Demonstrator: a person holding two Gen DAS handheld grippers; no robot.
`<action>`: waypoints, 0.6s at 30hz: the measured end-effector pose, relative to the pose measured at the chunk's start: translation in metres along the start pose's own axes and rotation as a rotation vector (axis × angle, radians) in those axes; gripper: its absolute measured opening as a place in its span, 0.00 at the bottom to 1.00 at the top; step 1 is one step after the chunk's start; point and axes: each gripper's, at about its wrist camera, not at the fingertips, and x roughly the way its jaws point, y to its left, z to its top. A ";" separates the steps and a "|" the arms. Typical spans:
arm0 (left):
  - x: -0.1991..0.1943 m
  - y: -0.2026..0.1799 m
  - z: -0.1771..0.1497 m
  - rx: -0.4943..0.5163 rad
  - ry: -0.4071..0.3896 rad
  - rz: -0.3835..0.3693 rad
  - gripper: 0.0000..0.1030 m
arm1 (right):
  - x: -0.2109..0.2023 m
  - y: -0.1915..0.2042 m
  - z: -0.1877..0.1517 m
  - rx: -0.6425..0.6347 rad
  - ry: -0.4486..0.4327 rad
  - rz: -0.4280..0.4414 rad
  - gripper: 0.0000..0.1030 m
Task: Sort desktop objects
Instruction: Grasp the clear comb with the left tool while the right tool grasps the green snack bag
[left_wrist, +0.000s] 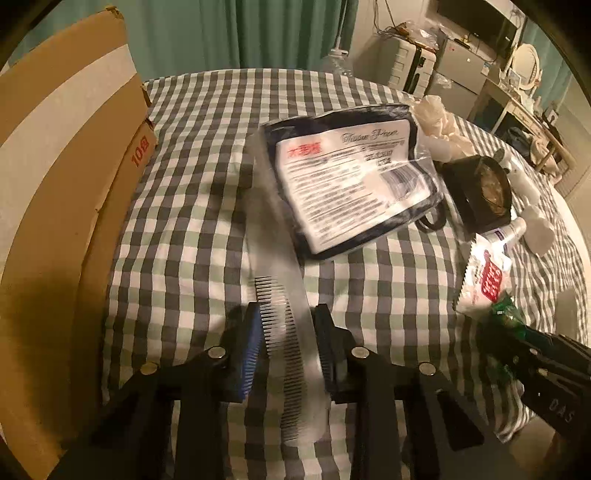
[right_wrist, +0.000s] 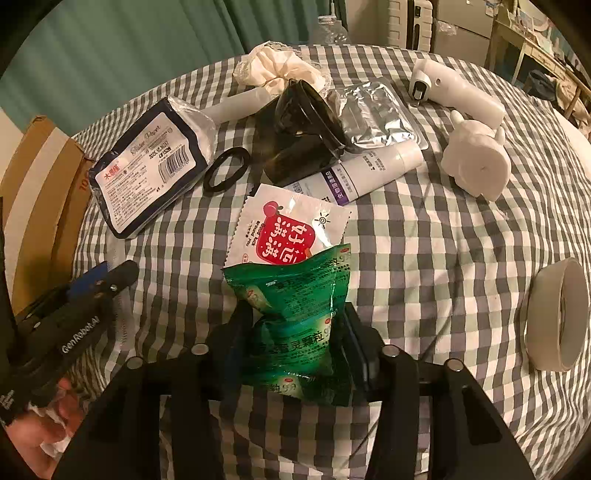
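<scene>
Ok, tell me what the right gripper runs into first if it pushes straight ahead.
Probably the white and red sachet, lying just beyond the green packet that the right gripper holds. Depth is unclear, so it might pass above it.

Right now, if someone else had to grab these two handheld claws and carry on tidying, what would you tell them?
Left gripper: shut on a clear comb, held above the checked tablecloth.
Right gripper: shut on a green sachet, with a white-and-red sachet sticking out behind it.
Cardboard box sits at the table's left edge.
Still on the table: tissue pack, black hair tie, white tube, foil pouch, white figurine, tape roll.
Nothing visibly sorted yet; most items remain.
</scene>
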 end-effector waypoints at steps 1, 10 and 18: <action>-0.003 0.001 -0.001 -0.001 -0.001 -0.004 0.26 | -0.001 0.000 -0.001 -0.001 0.000 0.002 0.39; -0.038 0.005 -0.007 0.011 -0.029 -0.011 0.18 | -0.025 -0.007 -0.009 0.017 -0.042 -0.011 0.37; -0.074 -0.005 -0.015 0.071 -0.069 -0.033 0.02 | -0.052 -0.013 -0.018 0.039 -0.082 0.010 0.37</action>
